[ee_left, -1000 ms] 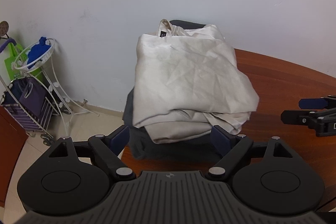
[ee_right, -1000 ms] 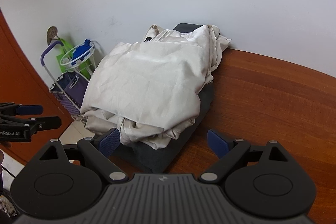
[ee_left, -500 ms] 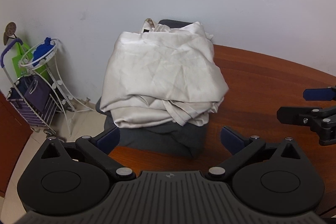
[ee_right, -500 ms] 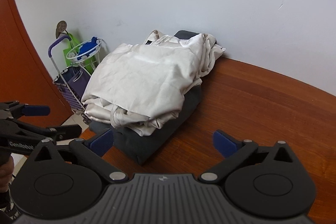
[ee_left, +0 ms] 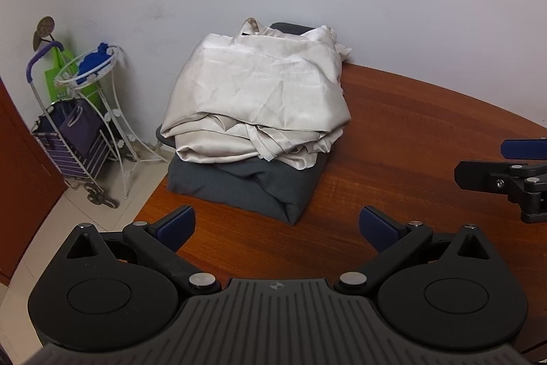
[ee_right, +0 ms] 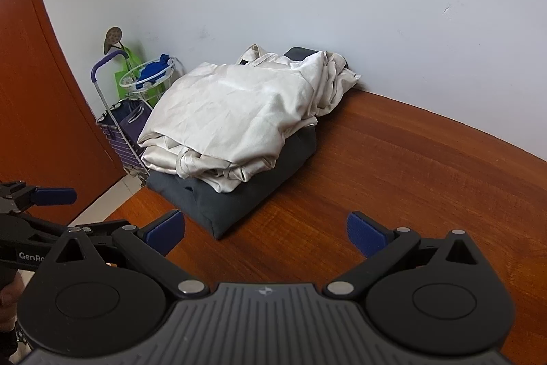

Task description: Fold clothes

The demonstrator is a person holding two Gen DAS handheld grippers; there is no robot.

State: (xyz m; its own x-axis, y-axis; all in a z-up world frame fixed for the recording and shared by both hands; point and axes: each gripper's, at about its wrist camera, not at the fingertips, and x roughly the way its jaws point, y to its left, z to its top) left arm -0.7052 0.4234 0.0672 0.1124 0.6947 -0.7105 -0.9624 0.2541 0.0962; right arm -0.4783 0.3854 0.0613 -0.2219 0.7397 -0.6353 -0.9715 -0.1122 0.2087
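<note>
Cream garment (ee_left: 259, 94), folded, creased, atop dark grey folded garment (ee_left: 246, 183); stack at counter (ee_left: 410, 139) 11 o'clock edge.

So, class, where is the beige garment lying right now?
In both views the beige garment lies folded on the grey garment, at the table's far left end by the wall.
</note>
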